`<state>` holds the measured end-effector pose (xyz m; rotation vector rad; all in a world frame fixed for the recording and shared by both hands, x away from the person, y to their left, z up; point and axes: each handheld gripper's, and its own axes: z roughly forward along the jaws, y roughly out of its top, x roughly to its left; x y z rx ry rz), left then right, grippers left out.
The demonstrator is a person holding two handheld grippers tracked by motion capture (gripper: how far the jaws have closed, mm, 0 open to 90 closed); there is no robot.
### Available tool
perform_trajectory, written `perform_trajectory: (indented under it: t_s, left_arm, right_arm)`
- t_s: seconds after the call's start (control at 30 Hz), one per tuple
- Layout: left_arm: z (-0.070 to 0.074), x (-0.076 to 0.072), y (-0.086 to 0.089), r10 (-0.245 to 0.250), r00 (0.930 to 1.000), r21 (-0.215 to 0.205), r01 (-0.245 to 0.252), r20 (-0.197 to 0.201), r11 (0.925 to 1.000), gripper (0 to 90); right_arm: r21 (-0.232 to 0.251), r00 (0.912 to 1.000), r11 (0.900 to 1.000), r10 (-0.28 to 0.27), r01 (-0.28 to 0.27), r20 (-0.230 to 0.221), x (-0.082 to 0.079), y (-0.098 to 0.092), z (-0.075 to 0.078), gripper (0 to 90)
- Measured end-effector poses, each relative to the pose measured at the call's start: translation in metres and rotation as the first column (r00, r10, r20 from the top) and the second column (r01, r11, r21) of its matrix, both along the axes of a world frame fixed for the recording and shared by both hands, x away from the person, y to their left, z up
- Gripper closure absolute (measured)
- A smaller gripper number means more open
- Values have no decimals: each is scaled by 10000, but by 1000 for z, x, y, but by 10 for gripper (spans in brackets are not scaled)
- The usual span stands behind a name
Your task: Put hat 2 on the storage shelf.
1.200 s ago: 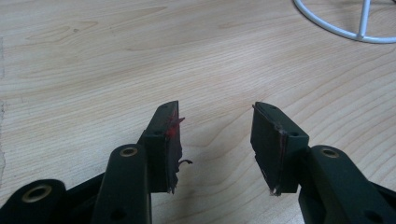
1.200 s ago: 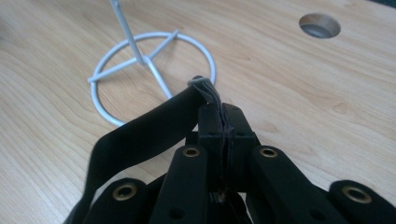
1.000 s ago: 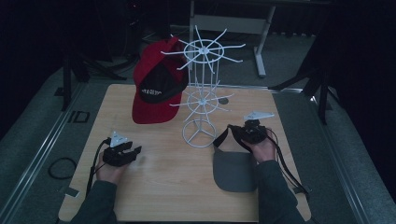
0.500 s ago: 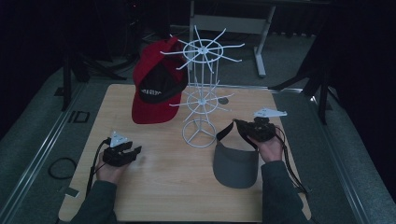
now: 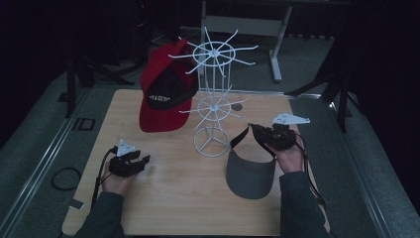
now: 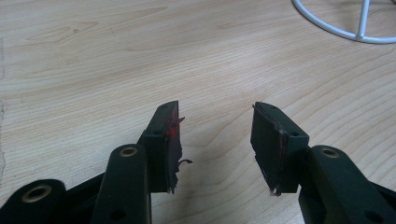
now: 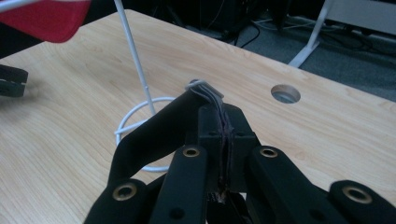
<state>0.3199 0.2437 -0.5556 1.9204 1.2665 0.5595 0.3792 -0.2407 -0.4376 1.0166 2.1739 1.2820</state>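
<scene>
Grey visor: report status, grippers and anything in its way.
Right gripper jaws shut on grey visor strap. Left gripper open, low over table. White wire rack close beside visor, red cap on it.

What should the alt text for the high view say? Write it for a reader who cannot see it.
The right gripper is shut on the strap of a grey visor beside a white wire rack that holds a red cap. The left gripper rests open on the wooden table.
</scene>
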Motion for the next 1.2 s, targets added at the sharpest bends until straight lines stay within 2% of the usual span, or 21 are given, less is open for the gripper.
perform_trajectory:
  t_s: [0.77,1.2]
  left_arm:
    - [0,0,0,-4,10000,-23,4,-11,10000,531]
    - [-1,0,0,-5,10000,-22,5,-39,10000,530]
  right_arm:
    - [556,9962,9982,168,-216,859,-18,-6,28,879]
    - [863,9947,9956,275,-361,992,-22,-8,36,878]
